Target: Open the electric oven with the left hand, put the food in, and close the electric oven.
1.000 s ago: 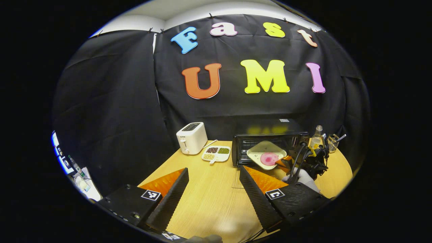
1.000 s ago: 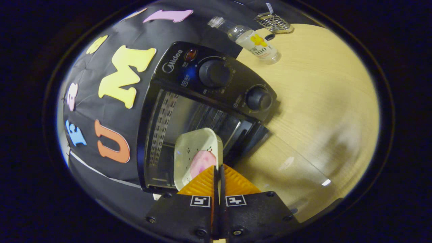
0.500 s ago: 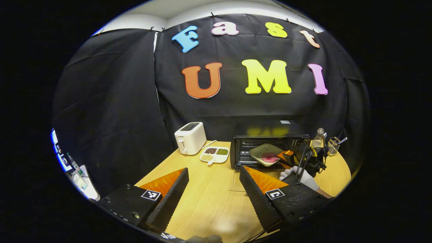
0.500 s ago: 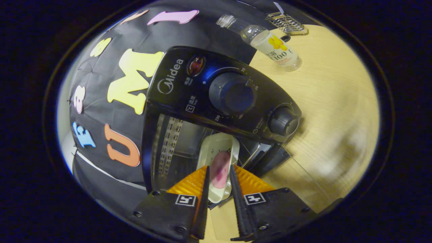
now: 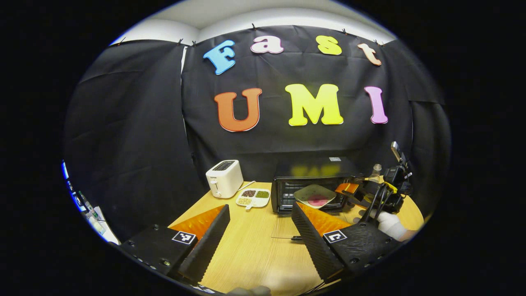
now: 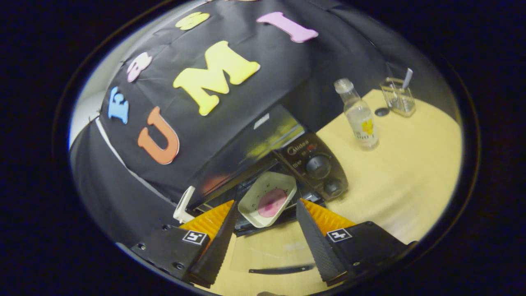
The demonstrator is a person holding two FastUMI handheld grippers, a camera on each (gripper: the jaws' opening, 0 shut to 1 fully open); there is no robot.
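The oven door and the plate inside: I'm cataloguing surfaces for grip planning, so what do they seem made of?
The oven door looks like clear glass: the wood table shows through it, and its dark handle edge seems plastic or metal. The plate looks like glossy pale ceramic or melamine, judging by its smooth, raised rim; which one is unclear.

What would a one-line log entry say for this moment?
oven: door open | plate: in oven mouth, food on it | right gripper: open, off plate | left gripper: open
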